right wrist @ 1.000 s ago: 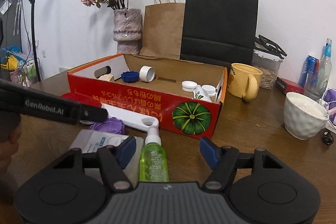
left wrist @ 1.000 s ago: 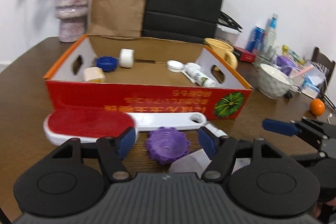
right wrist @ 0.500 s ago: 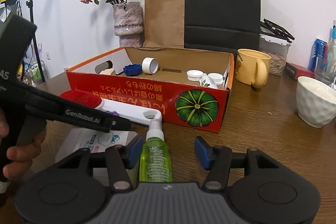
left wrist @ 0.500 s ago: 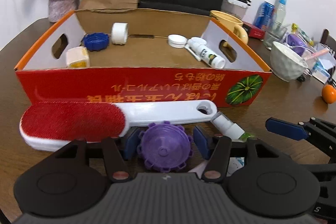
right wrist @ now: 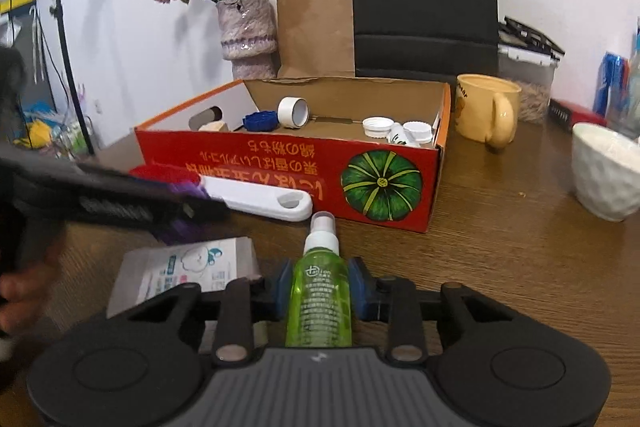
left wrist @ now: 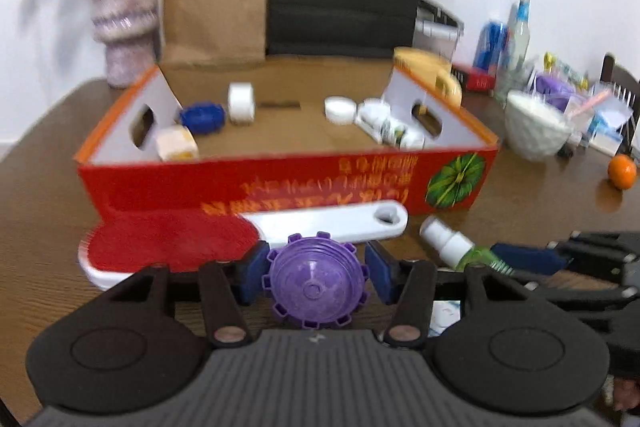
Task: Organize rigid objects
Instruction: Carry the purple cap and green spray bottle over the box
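My left gripper is closed on the purple toothed cap; both blue pads press against its rim from either side. The cap sits between the fingers just in front of the white handle of the red lint brush, which lies flat on the wooden table along the front wall of the red cardboard box. This view is blurred, so I cannot tell whether the cap rests on the table or is raised off it.

My right gripper is closed on the green spray bottle. The blue pads clamp the bottle body on both sides, and its white nozzle points forward toward the box front with the green pumpkin print. A white printed packet lies on the table just left of the bottle.

The box is open at the top. Inside it are:
- a blue cap and a white tape roll near the rear left;
- a pale block by the left wall;
- white lids and a small white bottle at the right end.

Behind the box stand a brown paper bag, a black paper bag and a vase with dried flowers. A yellow mug and a white bowl stand on the table right of the box.
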Demonstrator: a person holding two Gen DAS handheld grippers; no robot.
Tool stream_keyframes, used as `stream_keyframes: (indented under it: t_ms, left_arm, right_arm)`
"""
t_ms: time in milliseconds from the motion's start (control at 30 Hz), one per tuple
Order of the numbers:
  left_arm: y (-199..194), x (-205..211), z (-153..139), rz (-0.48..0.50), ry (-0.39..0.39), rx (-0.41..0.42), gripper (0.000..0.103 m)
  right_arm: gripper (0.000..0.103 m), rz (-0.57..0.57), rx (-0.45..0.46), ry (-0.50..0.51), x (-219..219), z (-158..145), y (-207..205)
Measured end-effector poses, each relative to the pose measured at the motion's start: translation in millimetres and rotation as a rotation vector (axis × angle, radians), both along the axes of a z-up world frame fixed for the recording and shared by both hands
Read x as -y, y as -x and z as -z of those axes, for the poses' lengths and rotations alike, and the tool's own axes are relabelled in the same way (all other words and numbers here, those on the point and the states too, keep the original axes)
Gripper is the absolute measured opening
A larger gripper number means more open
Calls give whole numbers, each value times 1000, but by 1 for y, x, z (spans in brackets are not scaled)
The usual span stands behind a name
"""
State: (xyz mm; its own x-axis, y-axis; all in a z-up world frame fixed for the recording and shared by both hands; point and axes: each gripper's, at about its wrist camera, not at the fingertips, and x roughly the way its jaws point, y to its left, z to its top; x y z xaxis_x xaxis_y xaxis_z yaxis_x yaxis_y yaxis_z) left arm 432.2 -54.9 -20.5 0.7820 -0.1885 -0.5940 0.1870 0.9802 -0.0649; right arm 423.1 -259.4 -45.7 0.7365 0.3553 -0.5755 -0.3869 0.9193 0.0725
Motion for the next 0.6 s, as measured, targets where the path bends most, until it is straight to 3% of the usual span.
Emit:
stream_keyframes:
  t_ms: [267, 367, 600]
  left_arm:
    - [82, -29, -40, -90, -25, 146, 53]
    - [113, -37, -44, -108, -34, 167, 53]
    - [193, -57, -65, -158, 25, 259, 53]
  right_arm:
    - [29, 82, 54, 41, 2, -8, 41]
    - [29, 117, 106, 32, 5, -21, 69]
    - [28, 162, 238, -32, 3, -55, 150]
